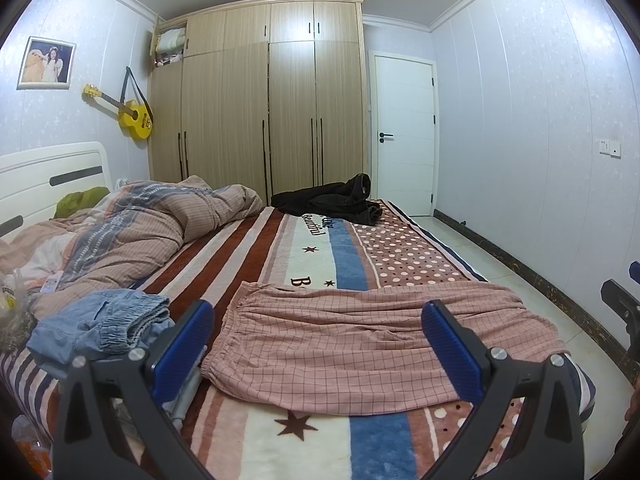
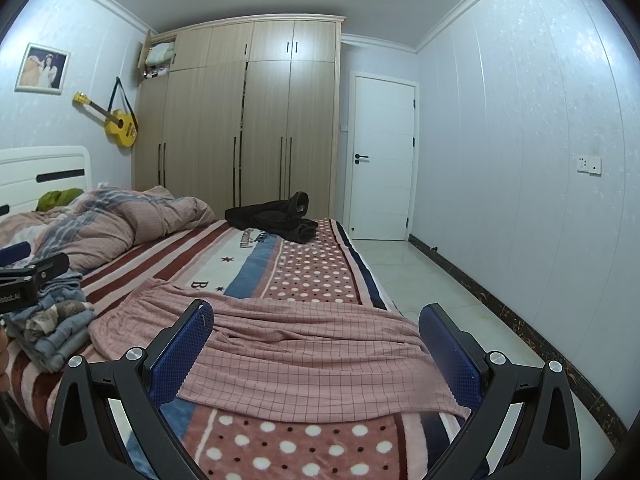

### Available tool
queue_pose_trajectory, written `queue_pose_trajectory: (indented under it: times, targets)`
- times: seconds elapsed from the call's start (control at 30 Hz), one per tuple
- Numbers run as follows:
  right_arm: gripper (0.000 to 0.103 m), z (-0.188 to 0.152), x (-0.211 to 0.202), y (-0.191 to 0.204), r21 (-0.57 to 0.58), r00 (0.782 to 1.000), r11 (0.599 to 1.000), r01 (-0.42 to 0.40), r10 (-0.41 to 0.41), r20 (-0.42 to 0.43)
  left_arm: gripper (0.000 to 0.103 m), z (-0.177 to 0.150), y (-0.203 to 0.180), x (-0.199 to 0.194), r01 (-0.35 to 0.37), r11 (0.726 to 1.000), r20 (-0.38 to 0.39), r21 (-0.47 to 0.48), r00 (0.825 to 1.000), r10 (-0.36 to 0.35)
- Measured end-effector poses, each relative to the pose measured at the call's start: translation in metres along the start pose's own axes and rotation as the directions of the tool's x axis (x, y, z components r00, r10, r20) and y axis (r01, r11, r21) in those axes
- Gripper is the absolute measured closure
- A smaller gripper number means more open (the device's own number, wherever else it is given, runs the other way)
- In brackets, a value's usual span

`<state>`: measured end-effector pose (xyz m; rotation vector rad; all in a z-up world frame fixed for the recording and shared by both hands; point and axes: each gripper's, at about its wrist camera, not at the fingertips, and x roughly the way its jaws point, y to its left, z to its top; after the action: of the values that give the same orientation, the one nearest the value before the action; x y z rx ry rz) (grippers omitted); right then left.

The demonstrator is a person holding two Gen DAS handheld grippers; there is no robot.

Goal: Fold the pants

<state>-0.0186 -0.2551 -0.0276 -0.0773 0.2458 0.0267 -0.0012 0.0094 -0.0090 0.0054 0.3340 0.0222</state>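
Pants [image 1: 360, 340] in pink check lie flat across the bed's near edge on a blanket [image 1: 312, 256] lettered "Beautiful"; left gripper [image 1: 318, 344] hovers released above. Right wrist view: right gripper [image 2: 316, 344] spread wide, empty, over the trouser legs.

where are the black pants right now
The black pants lie bunched at the far end of the bed in both views, on the striped blanket in front of the wardrobe, just right of the rumpled duvet.
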Motion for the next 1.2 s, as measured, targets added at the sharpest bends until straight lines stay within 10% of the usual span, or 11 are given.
queue_pose_trajectory:
  times: [0.63,0.9,1.2]
  targets:
    - [0.000,-0.030,0.035,-0.018,0.096,0.993,0.995,-0.002,0.013,-0.116,0.001,-0.023,0.006,0.048,0.032,0.997,-0.122,-0.063,0.992,-0.040]
    - [0.000,-0.092,0.097,-0.062,0.213,0.960,0.976,0.041,0.021,-0.280,0.001,-0.102,0.061,0.133,-0.078,0.939,-0.383,-0.336,0.922,-0.060]
    - [0.001,-0.147,0.144,-0.096,0.317,0.917,0.944,0.087,0.048,-0.396,0.006,-0.158,0.082,0.192,-0.161,0.878,-0.500,-0.451,0.861,-0.099]
